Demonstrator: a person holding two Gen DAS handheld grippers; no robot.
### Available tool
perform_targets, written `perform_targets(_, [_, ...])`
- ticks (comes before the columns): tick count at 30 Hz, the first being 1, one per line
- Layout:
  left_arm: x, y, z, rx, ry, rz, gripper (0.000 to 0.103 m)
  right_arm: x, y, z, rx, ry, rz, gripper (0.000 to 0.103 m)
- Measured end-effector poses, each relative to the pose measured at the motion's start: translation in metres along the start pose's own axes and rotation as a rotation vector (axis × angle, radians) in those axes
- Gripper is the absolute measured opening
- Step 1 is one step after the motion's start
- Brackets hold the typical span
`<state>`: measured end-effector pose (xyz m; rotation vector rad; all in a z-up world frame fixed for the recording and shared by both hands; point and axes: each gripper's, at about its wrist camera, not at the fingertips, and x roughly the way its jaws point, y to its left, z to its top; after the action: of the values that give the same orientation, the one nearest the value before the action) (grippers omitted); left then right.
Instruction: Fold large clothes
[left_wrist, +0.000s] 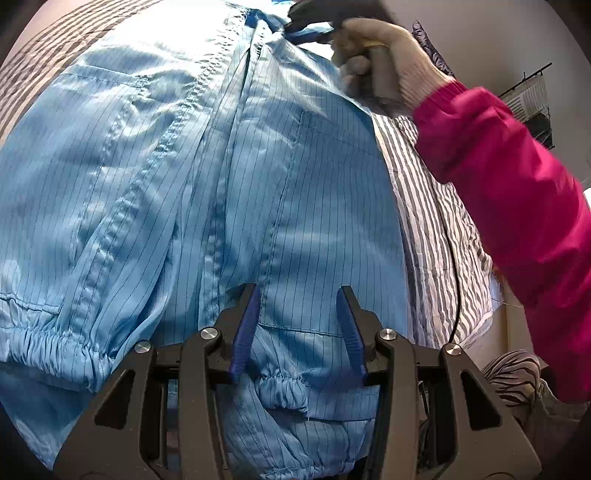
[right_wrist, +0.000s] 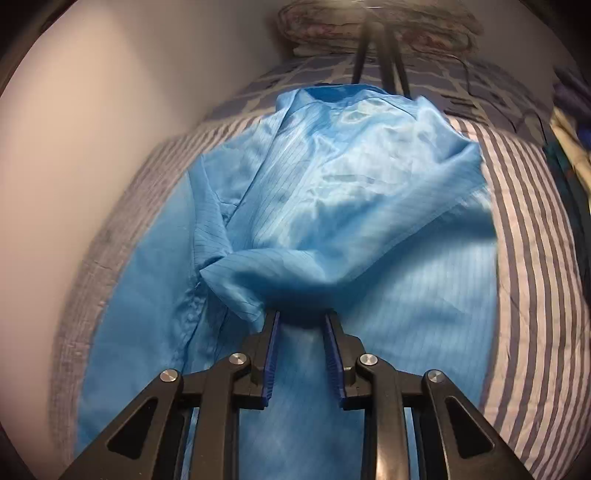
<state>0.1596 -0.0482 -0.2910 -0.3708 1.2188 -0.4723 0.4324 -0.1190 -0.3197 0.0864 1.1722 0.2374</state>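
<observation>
A large light-blue pinstriped jacket (left_wrist: 221, 166) lies spread on a striped bed, zipper front up, its elastic hem nearest in the left wrist view. My left gripper (left_wrist: 298, 295) hangs just above the hem, open, with nothing pinched between its blue pads. At the far collar end a gloved hand (left_wrist: 388, 55) holds my right gripper (left_wrist: 306, 22). In the right wrist view the upper part of the jacket (right_wrist: 351, 166) is folded over in a loose bunch. My right gripper (right_wrist: 303, 315) has its jaws apart at the edge of that fold, which covers the very tips.
The grey-and-white striped bedsheet (right_wrist: 524, 221) shows around the jacket. A pale wall (right_wrist: 92, 147) runs along one side of the bed. Black stand legs (right_wrist: 380, 55) and a rolled quilt (right_wrist: 369, 22) sit at the head. A pink sleeve (left_wrist: 498, 166) crosses the right side.
</observation>
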Motion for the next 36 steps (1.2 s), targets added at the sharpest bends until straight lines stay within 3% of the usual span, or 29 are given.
perform_targets(2, [-0.002,-0.001,0.0,-0.003,-0.001,-0.003,0.044,0.002,0.003,0.002,0.004,0.018,-0.021,0.025])
perform_targets(4, [-0.008,-0.002,0.001,0.0,-0.011,-0.009,0.044,-0.016,-0.001,0.0,0.039,-0.002,0.023,0.025])
perform_targets(8, [-0.03,-0.006,0.0,0.029,-0.054,-0.028,0.044,-0.075,-0.014,-0.018,0.063,-0.075,0.065,0.031])
perform_targets(12, [-0.06,-0.005,-0.003,0.049,-0.095,-0.048,0.044,-0.157,-0.015,-0.063,0.012,-0.215,0.045,0.041])
perform_targets(16, [-0.097,0.011,-0.003,0.055,-0.121,-0.044,0.044,-0.225,-0.011,-0.113,-0.012,-0.284,0.053,0.067])
perform_targets(21, [-0.137,0.049,0.009,0.044,-0.142,0.016,0.044,-0.269,-0.008,-0.181,0.03,-0.25,0.075,0.067])
perform_targets(25, [-0.15,0.091,0.029,-0.016,-0.117,0.04,0.044,-0.269,-0.003,-0.247,0.111,-0.169,0.15,0.066])
perform_targets(30, [-0.139,0.151,0.044,-0.132,-0.078,0.121,0.047,-0.229,0.003,-0.305,0.183,-0.054,0.209,0.062])
perform_targets(36, [-0.11,0.186,0.037,-0.251,0.034,-0.005,0.047,-0.181,0.014,-0.337,0.206,0.06,0.281,0.057])
